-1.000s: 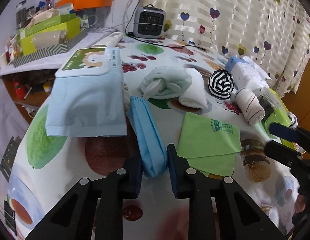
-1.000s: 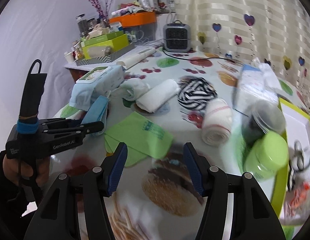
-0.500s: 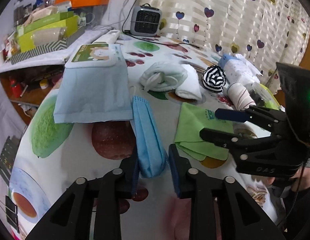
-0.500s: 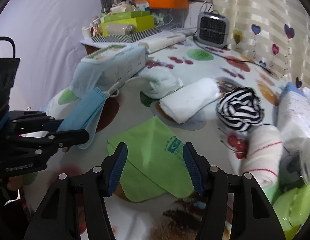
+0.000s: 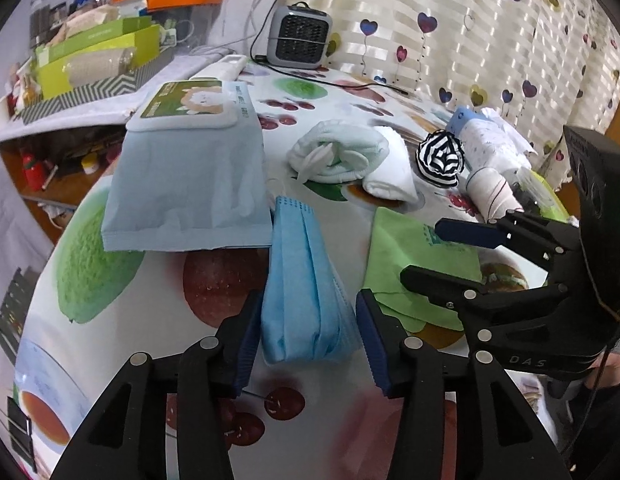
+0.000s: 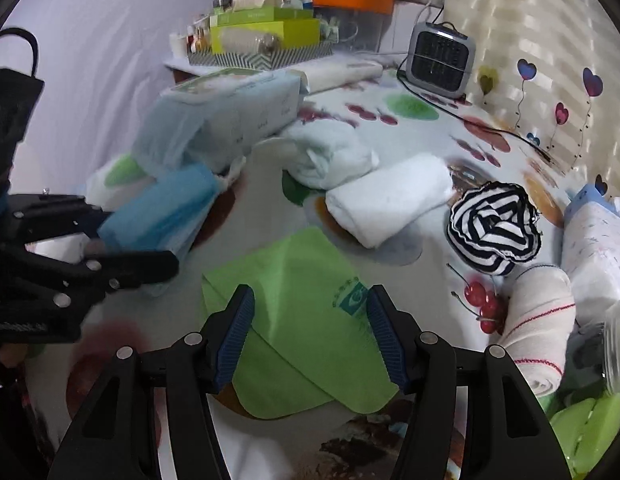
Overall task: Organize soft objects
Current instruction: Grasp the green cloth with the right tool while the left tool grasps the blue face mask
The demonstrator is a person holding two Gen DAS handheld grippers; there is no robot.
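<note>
The face masks (image 5: 306,300), a folded blue stack, lay on the bench (image 5: 214,400) with the near end between the fingers of the left claw (image 5: 306,336). The jaws of that claw had just been opening; a gap showed at the right pad, the left pad stood at the stack's edge, and the stack was released. The far end of the stack lay against the pale blue wipes pack (image 5: 190,184).

The right claw (image 6: 310,340) stood released, jaws wide, over the green cloth (image 6: 294,320), which lay flat on the bench just right of the masks. In the left wrist view the right claw (image 5: 421,252) pointed across that cloth (image 5: 405,252) towards the masks.

Beyond the cloth lay a rolled white towel (image 6: 385,204), a bundled pale towel (image 6: 329,152), a striped black-and-white roll (image 6: 493,228) and a white roll with red stripes (image 6: 537,328).
</note>
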